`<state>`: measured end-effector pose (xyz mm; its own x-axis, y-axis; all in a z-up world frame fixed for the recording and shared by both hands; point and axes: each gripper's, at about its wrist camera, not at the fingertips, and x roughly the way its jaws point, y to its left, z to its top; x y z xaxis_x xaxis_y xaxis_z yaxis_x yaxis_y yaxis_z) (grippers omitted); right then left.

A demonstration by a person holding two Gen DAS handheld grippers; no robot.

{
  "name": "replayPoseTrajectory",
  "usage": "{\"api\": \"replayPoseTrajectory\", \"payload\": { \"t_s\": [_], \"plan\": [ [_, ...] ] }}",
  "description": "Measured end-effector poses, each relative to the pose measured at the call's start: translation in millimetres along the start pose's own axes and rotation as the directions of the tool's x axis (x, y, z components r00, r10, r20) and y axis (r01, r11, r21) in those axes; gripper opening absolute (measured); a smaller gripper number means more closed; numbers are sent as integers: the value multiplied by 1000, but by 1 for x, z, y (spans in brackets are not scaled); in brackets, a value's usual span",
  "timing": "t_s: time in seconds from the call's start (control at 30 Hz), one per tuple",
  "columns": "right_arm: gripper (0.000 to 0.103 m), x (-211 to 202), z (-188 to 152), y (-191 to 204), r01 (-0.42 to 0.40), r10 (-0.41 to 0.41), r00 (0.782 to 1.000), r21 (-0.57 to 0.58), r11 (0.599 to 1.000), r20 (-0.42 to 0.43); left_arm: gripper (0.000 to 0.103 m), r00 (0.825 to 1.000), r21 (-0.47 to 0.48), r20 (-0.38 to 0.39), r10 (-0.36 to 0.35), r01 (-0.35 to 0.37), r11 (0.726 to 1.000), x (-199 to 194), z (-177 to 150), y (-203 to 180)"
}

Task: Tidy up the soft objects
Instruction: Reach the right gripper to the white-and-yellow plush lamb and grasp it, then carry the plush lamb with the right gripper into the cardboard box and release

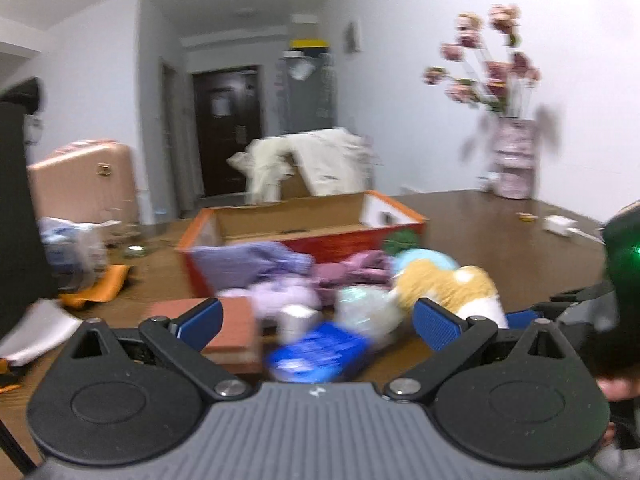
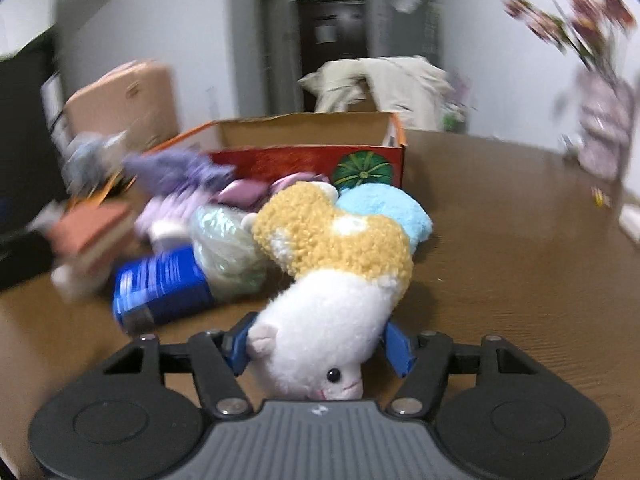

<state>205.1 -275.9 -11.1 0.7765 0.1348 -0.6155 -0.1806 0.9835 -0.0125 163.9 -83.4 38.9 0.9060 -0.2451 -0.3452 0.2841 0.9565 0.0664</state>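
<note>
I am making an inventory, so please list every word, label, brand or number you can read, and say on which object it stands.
No text can be read in either view.
Blue packet: pale print lines, too blurred to read.
Red cardboard box: only a green pumpkin picture, no readable words.
Paper on the dark door: too small and blurred.

At the lower middle, the right gripper (image 2: 318, 346) has its blue pads (image 2: 237, 346) against a white-and-tan plush animal (image 2: 332, 276) on the brown wooden table (image 2: 500, 240).
</note>
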Motion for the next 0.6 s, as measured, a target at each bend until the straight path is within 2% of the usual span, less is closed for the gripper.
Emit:
{"api": "replayPoseTrajectory", "payload": {
  "t_s": [0.1, 0.17, 0.2, 0.27, 0.3, 0.37, 0.47, 0.6],
  "plan": [
    [70, -22, -14, -5, -26, 26, 1000, -52, 998, -12, 103, 994, -4, -27, -107, 107, 994, 11, -4, -16],
    [69, -30, -19, -12, -29, 29, 999, -46, 998, -15, 102, 984, -14, -51, -168, 168, 986, 20, -6, -26],
    [69, -32, -20, -16, -32, 32, 999, -32, 999, -13, 98, 979, -23, -66, -195, 194, 981, 26, -7, -30],
    [60, -33, -20, -24, -50, 50, 999, -1, 999, 0, 90, 967, -44, -95, -236, 232, 972, 39, -8, -36],
    [54, -33, -21, -26, -47, 47, 999, 10, 999, 6, 86, 962, -55, -108, -251, 246, 968, 43, -8, -39],
    [53, -32, -23, -30, -59, 59, 998, 31, 998, 15, 79, 950, -77, -135, -281, 272, 959, 51, -9, -42],
    [51, -32, -24, -37, -84, 82, 996, 78, 993, 31, 80, 928, -107, -173, -330, 315, 943, 59, -11, -42],
    [49, -39, -20, -31, -134, 133, 990, 44, 990, 39, 77, 919, -130, -165, -357, 339, 932, 60, -11, -43]
  ]
}}
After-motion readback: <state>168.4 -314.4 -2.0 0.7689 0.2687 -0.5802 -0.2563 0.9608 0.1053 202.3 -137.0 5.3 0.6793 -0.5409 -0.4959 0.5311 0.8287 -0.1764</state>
